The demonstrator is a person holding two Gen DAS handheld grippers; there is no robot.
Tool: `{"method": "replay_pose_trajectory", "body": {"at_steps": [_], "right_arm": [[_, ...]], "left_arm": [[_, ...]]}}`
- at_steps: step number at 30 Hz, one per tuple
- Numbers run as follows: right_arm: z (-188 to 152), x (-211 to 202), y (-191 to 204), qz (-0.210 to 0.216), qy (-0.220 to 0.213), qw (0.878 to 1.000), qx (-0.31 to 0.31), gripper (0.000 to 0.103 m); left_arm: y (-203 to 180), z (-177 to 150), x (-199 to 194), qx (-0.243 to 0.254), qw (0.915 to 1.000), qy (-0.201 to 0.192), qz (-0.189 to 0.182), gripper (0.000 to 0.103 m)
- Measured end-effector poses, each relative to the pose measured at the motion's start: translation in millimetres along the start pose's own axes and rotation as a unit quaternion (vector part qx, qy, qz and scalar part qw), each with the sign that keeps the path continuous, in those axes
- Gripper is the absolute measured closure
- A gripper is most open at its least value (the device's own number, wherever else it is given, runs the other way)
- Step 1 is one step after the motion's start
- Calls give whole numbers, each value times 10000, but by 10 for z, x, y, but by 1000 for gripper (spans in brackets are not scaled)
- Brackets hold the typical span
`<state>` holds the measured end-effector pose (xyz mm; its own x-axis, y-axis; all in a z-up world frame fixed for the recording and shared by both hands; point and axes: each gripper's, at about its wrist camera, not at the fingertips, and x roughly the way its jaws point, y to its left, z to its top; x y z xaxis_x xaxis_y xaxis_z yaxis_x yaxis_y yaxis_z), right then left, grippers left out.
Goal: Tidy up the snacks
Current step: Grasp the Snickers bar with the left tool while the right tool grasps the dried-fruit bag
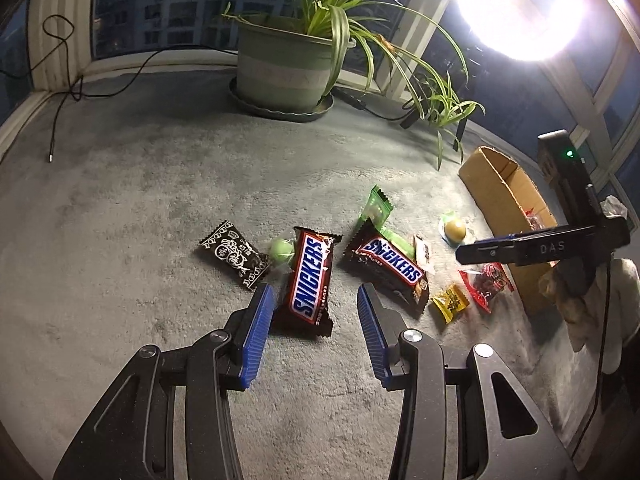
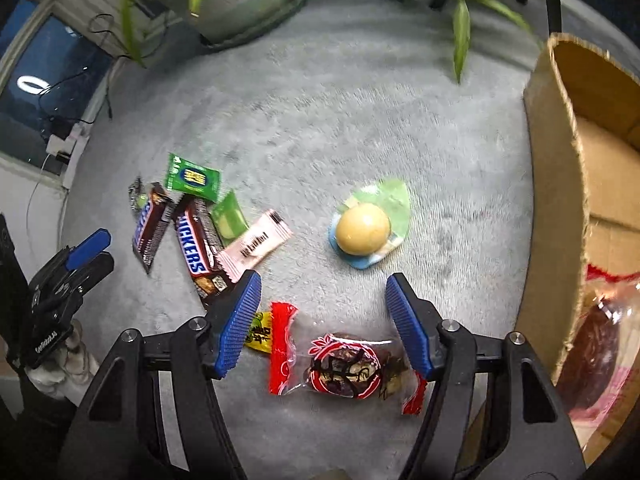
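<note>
My left gripper (image 1: 316,292) is open and straddles a Snickers bar (image 1: 310,280) that lies flat on the grey carpet; its left pad is at the wrapper's edge, its right pad stands clear. A second Snickers (image 1: 390,266) lies to its right. My right gripper (image 2: 322,280) hangs open over a clear packet with red ends (image 2: 344,364), with nothing between its pads. A round yellow snack on a green wrapper (image 2: 362,228) lies just beyond. The cardboard box (image 2: 556,168) stands at the right with a red-wrapped snack (image 2: 592,360) inside.
A black patterned packet (image 1: 234,254), a green sweet (image 1: 281,250), a green packet (image 2: 192,176), a pink packet (image 2: 258,242) and a small yellow packet (image 2: 262,334) lie around. A potted plant (image 1: 284,64), cables (image 1: 64,92) and a bright lamp (image 1: 520,4) stand behind.
</note>
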<state>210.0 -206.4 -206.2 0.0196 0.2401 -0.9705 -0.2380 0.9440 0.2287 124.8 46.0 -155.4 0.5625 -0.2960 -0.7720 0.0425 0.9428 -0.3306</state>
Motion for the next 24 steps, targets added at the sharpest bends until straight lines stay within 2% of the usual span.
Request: {"method": "replay_pose_trajectory", "body": {"at_steps": [4,9,17,20,24], "right_arm": [[-66,-10,-21,-6,168,9998,120,35],[-242,-98,-33,326,310,9985,316,35],[-556,-233,158,-146,-138,9996,-201,35],[-612,-206,168,-370,-177,9985,-372,35],[-630,-128,184,-642,-172,9969,-411,47]], "left_arm": [[-11,8,16,27,10000,7,-20,61],[-20,14,48,76,10000,25,9,61],[-149,45,219,580,9980,180,171,61],[-137,55,297,661,9970,263,299,61],[-108,72,376,624,9968,373,346,74]]}}
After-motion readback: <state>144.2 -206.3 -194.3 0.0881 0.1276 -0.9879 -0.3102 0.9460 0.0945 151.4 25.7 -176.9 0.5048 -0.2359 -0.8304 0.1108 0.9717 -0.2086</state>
